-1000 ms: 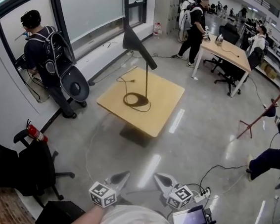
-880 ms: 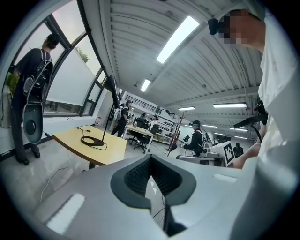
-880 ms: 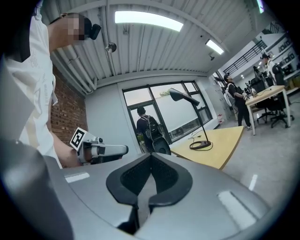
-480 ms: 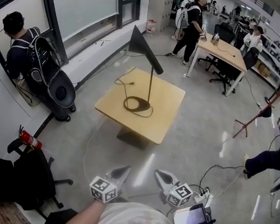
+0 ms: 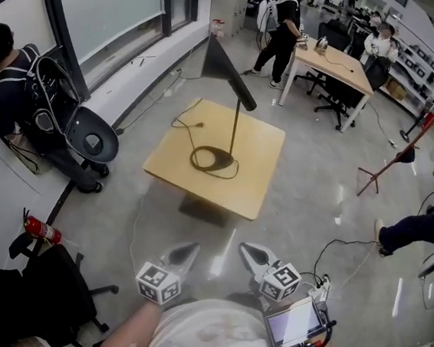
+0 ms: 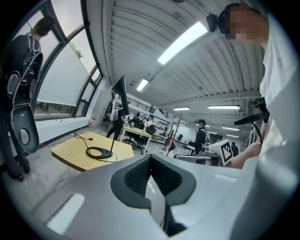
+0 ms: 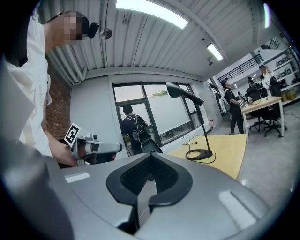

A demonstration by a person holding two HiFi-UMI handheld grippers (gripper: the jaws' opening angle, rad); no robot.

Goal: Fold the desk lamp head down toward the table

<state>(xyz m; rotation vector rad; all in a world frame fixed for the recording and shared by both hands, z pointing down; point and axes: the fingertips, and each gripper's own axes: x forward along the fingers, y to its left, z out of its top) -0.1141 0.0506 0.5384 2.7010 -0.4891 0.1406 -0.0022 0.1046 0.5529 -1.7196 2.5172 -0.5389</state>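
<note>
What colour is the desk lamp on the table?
Black all over: the desk lamp has a black head, stem and round base. The head view shows it best.

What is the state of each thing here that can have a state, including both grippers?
Desk lamp: standing on the table, head raised, not folded down.
Lamp cord: unplugged, its free end lying loose on the table.
Left gripper: shut, empty, well short of the lamp.
Right gripper: shut, empty, well short of the lamp.

Head view high, looking steeply down, pale yellow square table (image 5: 257, 176) with black cone-headed desk lamp (image 5: 224, 68) far ahead, both gripper views low, seemingly side by side, sharing that table.
</note>
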